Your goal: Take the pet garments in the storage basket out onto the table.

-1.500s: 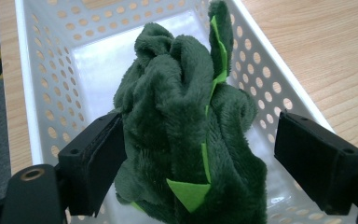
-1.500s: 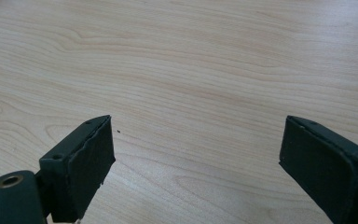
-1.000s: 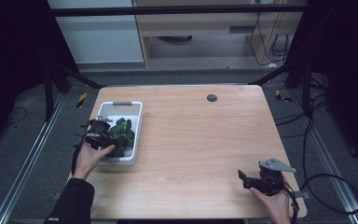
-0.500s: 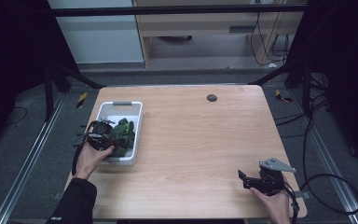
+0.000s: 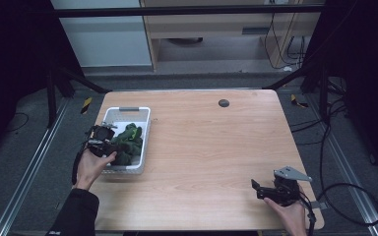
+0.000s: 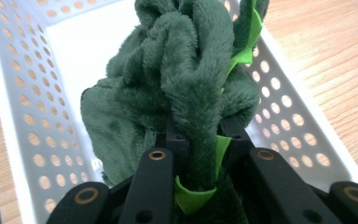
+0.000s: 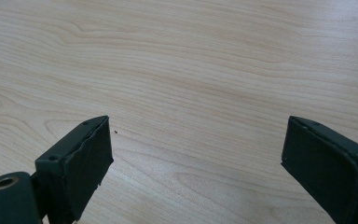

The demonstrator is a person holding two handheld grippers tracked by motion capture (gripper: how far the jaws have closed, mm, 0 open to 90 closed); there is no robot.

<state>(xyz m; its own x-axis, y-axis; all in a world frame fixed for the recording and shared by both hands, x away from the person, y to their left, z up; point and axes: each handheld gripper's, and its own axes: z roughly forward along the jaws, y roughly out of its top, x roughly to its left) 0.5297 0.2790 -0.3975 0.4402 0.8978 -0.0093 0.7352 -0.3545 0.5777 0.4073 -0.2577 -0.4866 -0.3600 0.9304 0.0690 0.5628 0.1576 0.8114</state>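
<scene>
Left gripper view is showing the left tool (image 6: 198, 179) pinching a fluffy dark-green plush cloth (image 6: 177, 79) inside the white perforated plastic basket (image 6: 23, 107), risking the cloth dragging the basket along.

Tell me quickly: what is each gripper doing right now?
Left gripper: shut on the green plush cloth in the white basket.
Right gripper: open, holding nothing, over the table.

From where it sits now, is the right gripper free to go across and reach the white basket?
Probably yes: the right gripper is open and empty, with bare table between it and the white basket, though the left gripper already grips the green plush cloth there.
</scene>
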